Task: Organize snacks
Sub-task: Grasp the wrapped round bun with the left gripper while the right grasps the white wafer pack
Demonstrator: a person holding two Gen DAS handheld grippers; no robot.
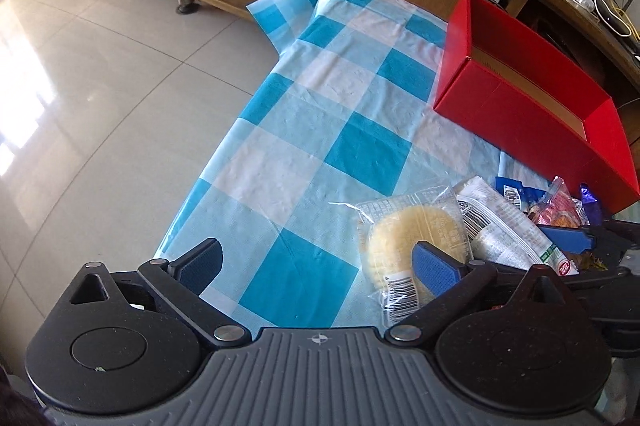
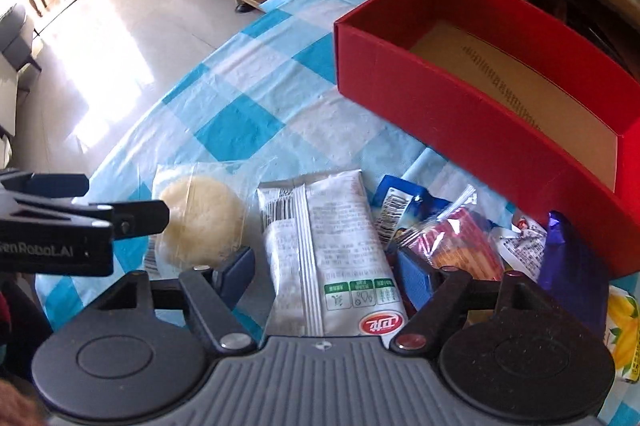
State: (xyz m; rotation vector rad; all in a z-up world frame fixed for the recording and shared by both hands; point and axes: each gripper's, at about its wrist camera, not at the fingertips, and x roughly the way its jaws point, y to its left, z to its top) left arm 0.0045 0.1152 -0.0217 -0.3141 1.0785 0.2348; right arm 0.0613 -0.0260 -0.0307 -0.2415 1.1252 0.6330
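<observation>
— While both tools hang over the heap with nothing held, where does the risk lie?

— With the right gripper (image 2: 326, 276), mostly. Its blue pads are spread wide either side of the long white crinkly snack packet (image 2: 320, 250), which lies flat on the blue-and-white checked plastic tablecloth (image 2: 240, 97). Closing on a flat film pack may only pinch a fold of wrapper, so it could slip out on the lift.

— And its neighbours?

— They crowd it. The round pale cake in clear wrap (image 2: 200, 222) sits just beside on one side, the blue sachet (image 2: 396, 201) and the red-and-clear crinkly pack (image 2: 452, 238) on the other (partly overlapping each other). A pad could snag one and drag it along.

— The left gripper (image 1: 320, 266)?

— Also spread, empty, its right pad over the cake's wrapper edge. The two tools sit near each other, so a careless swing might knock them together.

— The open red cardboard box (image 2: 400, 81)?

— Empty, just beyond the heap; its tall near wall could catch a dangling packet.
</observation>
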